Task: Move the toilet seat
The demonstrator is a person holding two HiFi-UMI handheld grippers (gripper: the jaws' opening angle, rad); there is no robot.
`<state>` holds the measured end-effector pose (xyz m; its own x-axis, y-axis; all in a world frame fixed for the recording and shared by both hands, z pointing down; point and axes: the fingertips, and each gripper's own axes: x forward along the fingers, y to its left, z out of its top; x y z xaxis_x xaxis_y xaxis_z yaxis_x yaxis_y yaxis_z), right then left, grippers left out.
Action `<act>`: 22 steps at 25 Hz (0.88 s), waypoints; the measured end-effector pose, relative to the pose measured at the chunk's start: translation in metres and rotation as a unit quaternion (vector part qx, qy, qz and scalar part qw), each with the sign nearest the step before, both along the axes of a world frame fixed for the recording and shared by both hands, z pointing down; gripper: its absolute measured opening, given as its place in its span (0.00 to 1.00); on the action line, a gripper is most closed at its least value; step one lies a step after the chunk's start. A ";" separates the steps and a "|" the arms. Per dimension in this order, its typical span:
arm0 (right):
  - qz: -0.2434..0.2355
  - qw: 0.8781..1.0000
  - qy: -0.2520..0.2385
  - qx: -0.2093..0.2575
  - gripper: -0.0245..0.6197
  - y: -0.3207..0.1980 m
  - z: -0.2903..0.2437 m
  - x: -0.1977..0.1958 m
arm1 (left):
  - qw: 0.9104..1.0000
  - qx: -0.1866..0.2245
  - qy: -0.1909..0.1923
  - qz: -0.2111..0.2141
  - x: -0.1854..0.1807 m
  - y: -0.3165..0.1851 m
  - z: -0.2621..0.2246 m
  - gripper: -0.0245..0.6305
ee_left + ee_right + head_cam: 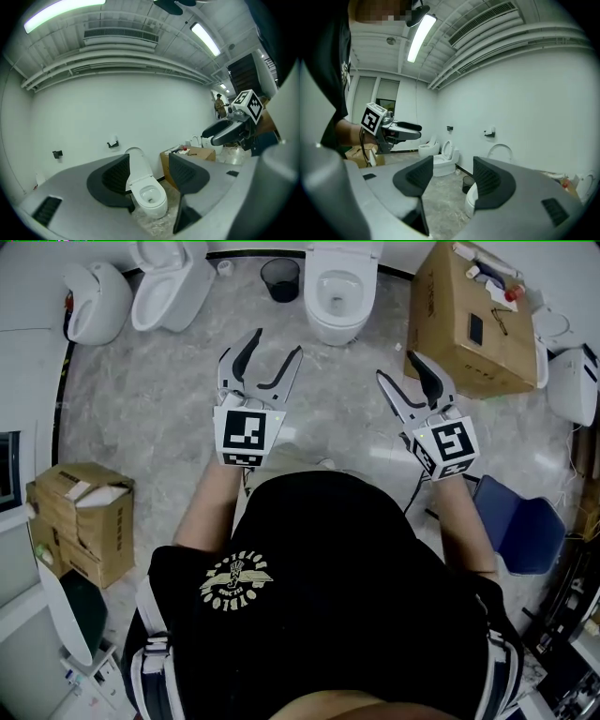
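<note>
The toilet (339,292) stands against the far wall, straight ahead of the person, and both grippers are held in the air on the near side of it, well apart from it and touching nothing. The toilet seat (135,163) has its raised part standing upright behind the open bowl, against the wall; whether the ring is up with it or lies on the rim cannot be told. The left gripper (277,345) points toward the toilet with its jaws spread wide and nothing between them, and in its own view the bowl only shows far off through the gap. The right gripper (396,365) is beside it, also short of the toilet, jaws wide apart and empty, with only bare floor and the edge of the bowl seen beyond them. A black waste bin (281,278) sits on the floor just beside the toilet on its left, and a large cardboard box (469,329) stands near it on its right. Two more toilets (173,279) stand farther to the left of it along the same wall. A paper holder (112,144) is fixed to the wall left of the toilet
</note>
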<state>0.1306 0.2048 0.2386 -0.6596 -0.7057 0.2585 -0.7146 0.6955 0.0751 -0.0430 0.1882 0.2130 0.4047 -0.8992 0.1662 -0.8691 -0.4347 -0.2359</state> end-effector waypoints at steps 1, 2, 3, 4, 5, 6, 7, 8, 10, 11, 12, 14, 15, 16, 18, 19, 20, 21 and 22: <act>-0.019 1.000 0.006 -0.008 0.44 0.004 0.004 -0.006 | 1.000 0.000 0.000 0.000 -0.001 0.001 0.000 0.44; -0.039 0.999 0.020 -0.013 0.44 0.009 0.009 -0.010 | 1.000 0.000 -0.001 0.000 -0.003 0.001 0.000 0.44; -0.058 0.997 0.041 -0.015 0.44 0.013 0.014 -0.014 | 1.000 0.000 -0.002 0.000 -0.005 0.002 0.001 0.44; -0.074 0.995 0.064 -0.016 0.44 0.016 0.019 -0.015 | 1.000 -0.002 -0.003 -0.001 -0.007 0.003 0.002 0.44; -0.087 0.992 0.084 -0.019 0.44 0.017 0.023 -0.014 | 1.000 -0.003 -0.004 0.000 -0.008 0.003 0.002 0.44; -0.096 0.990 0.099 -0.025 0.44 0.015 0.027 -0.011 | 1.000 -0.003 -0.005 0.001 -0.008 0.002 0.003 0.44; -0.099 0.989 0.107 -0.034 0.44 0.012 0.030 -0.008 | 1.000 -0.004 -0.006 0.003 -0.008 0.001 0.004 0.44; -0.098 0.988 0.109 -0.042 0.44 0.008 0.032 -0.004 | 1.000 -0.004 -0.007 0.005 -0.009 -0.001 0.005 0.44; -0.082 0.990 0.107 -0.041 0.44 -0.003 0.032 0.002 | 1.000 -0.002 -0.008 0.007 -0.011 -0.005 0.009 0.44; -0.068 0.992 0.099 -0.035 0.44 -0.008 0.030 0.004 | 1.000 -0.001 -0.007 0.006 -0.012 -0.007 0.010 0.44; -0.050 0.995 0.085 -0.028 0.44 -0.014 0.027 0.006 | 1.000 0.000 -0.005 0.006 -0.014 -0.009 0.010 0.44; -0.013 0.999 0.050 -0.017 0.44 -0.023 0.019 0.012 | 1.000 0.001 -0.001 0.007 -0.014 -0.016 0.009 0.44; 0.003 0.999 0.033 -0.013 0.44 -0.028 0.016 0.014 | 1.000 0.002 0.001 0.010 -0.013 -0.019 0.008 0.44; 0.017 1.000 0.019 -0.010 0.44 -0.031 0.016 0.016 | 1.000 0.003 0.001 0.012 -0.013 -0.023 0.007 0.44; 0.043 0.999 -0.003 -0.010 0.44 -0.037 0.017 0.019 | 1.000 0.005 0.004 0.015 -0.015 -0.029 0.006 0.44; 0.054 0.998 -0.011 -0.010 0.44 -0.039 0.018 0.020 | 1.000 0.005 0.006 0.015 -0.016 -0.033 0.005 0.44; 0.061 0.998 -0.019 -0.011 0.44 -0.042 0.018 0.020 | 1.000 0.006 0.007 0.016 -0.016 -0.037 0.004 0.44; 0.066 0.997 -0.024 -0.012 0.44 -0.045 0.018 0.019 | 1.000 0.005 0.007 0.018 -0.016 -0.042 0.004 0.44; 0.067 0.997 -0.027 -0.013 0.44 -0.049 0.017 0.018 | 1.000 0.005 0.007 0.020 -0.015 -0.047 0.004 0.44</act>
<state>0.1486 0.1558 0.2560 -0.5732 -0.7819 0.2451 -0.8038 0.5947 0.0173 -0.0577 0.1408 0.2170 0.4420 -0.8840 0.1521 -0.8545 -0.4665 -0.2286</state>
